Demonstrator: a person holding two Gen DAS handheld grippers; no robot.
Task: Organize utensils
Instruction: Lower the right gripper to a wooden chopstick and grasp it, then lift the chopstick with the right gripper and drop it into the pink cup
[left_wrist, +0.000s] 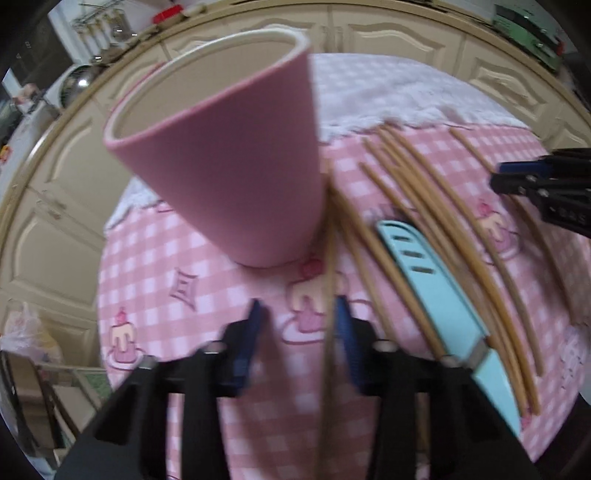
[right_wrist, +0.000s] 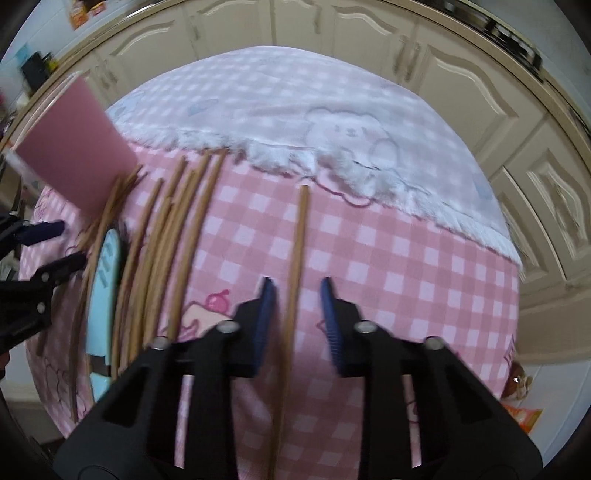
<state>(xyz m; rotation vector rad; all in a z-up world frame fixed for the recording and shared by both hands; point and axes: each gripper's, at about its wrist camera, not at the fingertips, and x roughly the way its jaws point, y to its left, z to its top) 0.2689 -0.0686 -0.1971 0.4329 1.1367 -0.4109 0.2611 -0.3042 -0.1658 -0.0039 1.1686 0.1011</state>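
Step in hand: picking up chopsticks for the pink cup (left_wrist: 229, 162), which stands upright on the checked cloth (right_wrist: 388, 258) covering the tabletop, at the left end of the row of utensils.

Left gripper (left_wrist: 299, 314): angled steeply down, just near of the cup. Its fingers stand apart, with one chopstick (left_wrist: 330, 288) running between them, close against the right finger; contact cannot be confirmed through the blur.

Right gripper (right_wrist: 297, 291): likewise angled steeply down, over a lone chopstick (right_wrist: 300, 236) lying apart to the right of the main bundle (right_wrist: 173, 229). Its fingers stand apart on either side of the stick, not yet pressing on it.

A light-blue knife (left_wrist: 432, 291) lies among the bundle.

Judgement: the next move calls for each pair of fingers to close squarely on its stick, then lift without dragging its neighbours, and tip the sticks upright into the cup.
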